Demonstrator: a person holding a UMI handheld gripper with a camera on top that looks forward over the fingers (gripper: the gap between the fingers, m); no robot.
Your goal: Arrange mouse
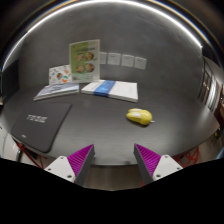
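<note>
Nearest, the tool [113,160] hangs above the desk [100,135] with its fingers spread wide and nothing between the pink pads [78,158]. The yellow mouse [140,117] lies on the desk ahead of the fingers and off to their right, well apart from them; its long axis runs roughly crosswise to the fingers' line, so reaching it probably means going forward and rightward. Left of the mouse sits a dark laptop sleeve [38,124]. Beyond the mouse lie books [110,89], and farther left a standing green booklet [84,60].
</note>
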